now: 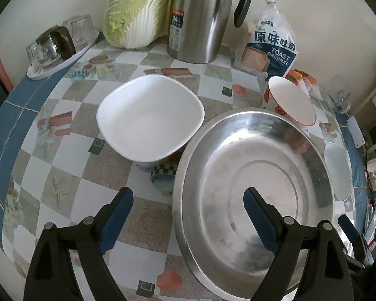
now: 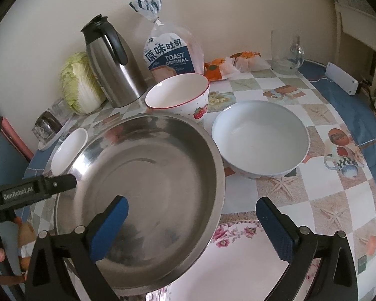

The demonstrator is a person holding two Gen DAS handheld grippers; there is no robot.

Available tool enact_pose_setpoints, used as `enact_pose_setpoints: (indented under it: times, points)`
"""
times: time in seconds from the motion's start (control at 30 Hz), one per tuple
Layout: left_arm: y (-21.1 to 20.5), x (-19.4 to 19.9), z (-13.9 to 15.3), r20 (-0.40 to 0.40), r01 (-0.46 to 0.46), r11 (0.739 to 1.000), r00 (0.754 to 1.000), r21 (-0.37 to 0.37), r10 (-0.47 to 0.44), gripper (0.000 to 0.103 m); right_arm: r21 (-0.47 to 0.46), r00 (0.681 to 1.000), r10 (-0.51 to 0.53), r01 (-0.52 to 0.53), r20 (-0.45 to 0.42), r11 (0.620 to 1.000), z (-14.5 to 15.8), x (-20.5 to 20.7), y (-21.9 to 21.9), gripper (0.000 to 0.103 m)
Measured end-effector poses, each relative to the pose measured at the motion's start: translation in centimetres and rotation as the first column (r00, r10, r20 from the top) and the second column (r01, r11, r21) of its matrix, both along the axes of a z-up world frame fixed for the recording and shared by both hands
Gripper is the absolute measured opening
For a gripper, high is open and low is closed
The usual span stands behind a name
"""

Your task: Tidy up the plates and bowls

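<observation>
Both the left gripper (image 1: pixel 188 213) and right gripper (image 2: pixel 191 222) gape over a checked tablecloth (image 1: pixel 70 165), seemingly against a cream wall (image 2: pixel 50 12).

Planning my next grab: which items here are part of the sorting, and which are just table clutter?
Job:
steel basin
square white bowl
strawberry bowl
round white bowl
floral plate

Clutter:
cabbage
thermos
toast bag
glass mug

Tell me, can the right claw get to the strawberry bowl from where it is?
Probably not straight ahead. The right claw is open astride the rim of the big steel basin, and the strawberry bowl sits just behind that basin. It would likely need to lift over first.
</observation>
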State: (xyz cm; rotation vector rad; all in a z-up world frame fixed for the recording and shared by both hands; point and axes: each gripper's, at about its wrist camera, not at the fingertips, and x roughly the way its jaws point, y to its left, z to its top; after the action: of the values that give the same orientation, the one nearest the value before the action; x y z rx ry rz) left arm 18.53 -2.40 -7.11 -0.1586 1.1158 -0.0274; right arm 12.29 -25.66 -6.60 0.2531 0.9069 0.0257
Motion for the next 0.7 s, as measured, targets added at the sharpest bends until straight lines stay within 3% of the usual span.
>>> enact_pose_setpoints:
  times: [0.17, 0.47, 0.7]
  points:
    - [0.4, -0.3, 0.5, 0.029, -0.008, 0.997, 1.000, -0.072, 0.010, 0.090, 0.003, 1.000, -0.029, 0.029, 0.010, 1.000, 0.5, -0.8, -0.5, 0.103]
    - [0.0, -1.6, 1.5, 0.055, 0.006, 0.995, 0.998, -0.098, -0.001, 0.090, 0.060, 0.998, -0.054, 0.052, 0.031, 0.997, 2.0, -2.9, -1.6, 0.103]
    - [-1.5, -3.6, 1.9, 0.068, 0.054, 0.995, 0.997, -0.089, -0.048, 0.090, 0.019, 0.998, -0.031, 0.030, 0.050, 0.999, 3.2, -5.2, -1.1, 0.103]
